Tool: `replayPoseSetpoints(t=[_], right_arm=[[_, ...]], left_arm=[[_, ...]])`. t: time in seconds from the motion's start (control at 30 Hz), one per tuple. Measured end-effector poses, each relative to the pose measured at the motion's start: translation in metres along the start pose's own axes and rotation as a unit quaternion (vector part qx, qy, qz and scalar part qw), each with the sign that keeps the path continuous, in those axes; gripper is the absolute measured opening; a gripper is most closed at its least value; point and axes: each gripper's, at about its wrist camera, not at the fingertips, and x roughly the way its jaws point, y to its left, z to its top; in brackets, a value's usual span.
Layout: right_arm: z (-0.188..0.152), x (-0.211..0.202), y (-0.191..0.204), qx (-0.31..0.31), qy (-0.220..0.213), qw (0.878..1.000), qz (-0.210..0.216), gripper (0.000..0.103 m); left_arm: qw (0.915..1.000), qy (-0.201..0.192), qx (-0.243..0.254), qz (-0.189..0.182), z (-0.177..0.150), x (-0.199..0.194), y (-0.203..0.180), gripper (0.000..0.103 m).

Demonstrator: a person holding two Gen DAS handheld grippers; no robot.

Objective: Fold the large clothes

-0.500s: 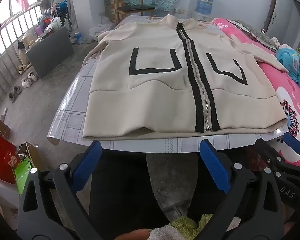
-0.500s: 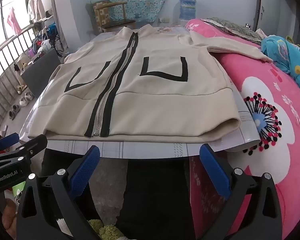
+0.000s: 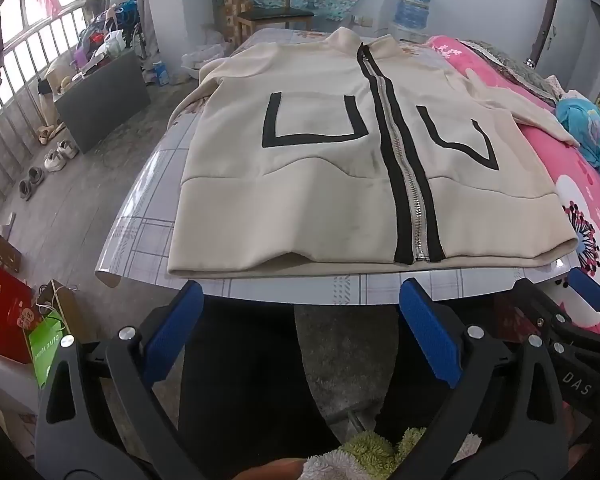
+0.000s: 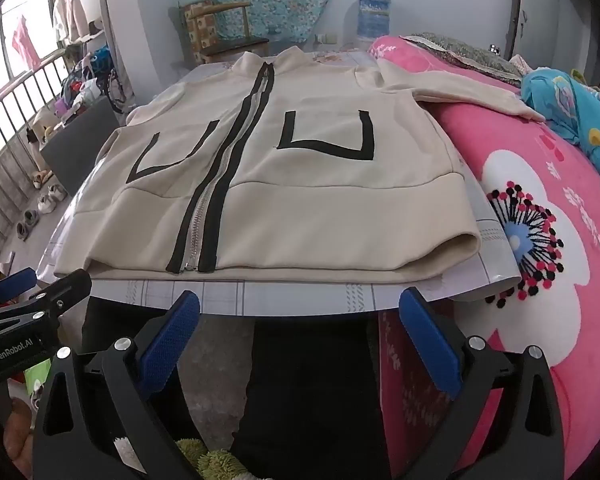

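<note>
1. your left gripper [image 3: 300, 320] and right gripper [image 4: 300, 320] hover short of the worktop [image 3: 340, 290], jaws wide, holding nothing.
2. the cream jacket [image 3: 320, 200] lies flat on it, zipped, hem nearest you.
3. one sleeve [image 4: 480, 92] drapes onto the pink bed [image 4: 560, 280].

Daylit barred window [image 3: 16, 64], concrete floor [image 3: 80, 200]

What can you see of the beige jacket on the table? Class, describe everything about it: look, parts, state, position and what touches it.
The beige jacket looks like soft, thick knit fabric. It lies flat, front up and unfolded on the checked table cover, hem nearest the cameras and stand-up collar at the far end. A metal zipper, closed and edged by black bands, runs from hem to collar. Each side carries a black U-shaped outline. A wide band forms the bottom. One sleeve reaches onto the pink blanket. Neither gripper touches it.
</note>
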Motion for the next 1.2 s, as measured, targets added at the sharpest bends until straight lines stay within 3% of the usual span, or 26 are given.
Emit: replayPoseSetpoints(t=[1.2], right_arm=[[-0.003,0.006,0.006,-0.006,0.008,1.0,0.001,0.098]], left_arm=[[1.0,0.005,0.0,0.008,-0.005,0.008,0.01,0.095]])
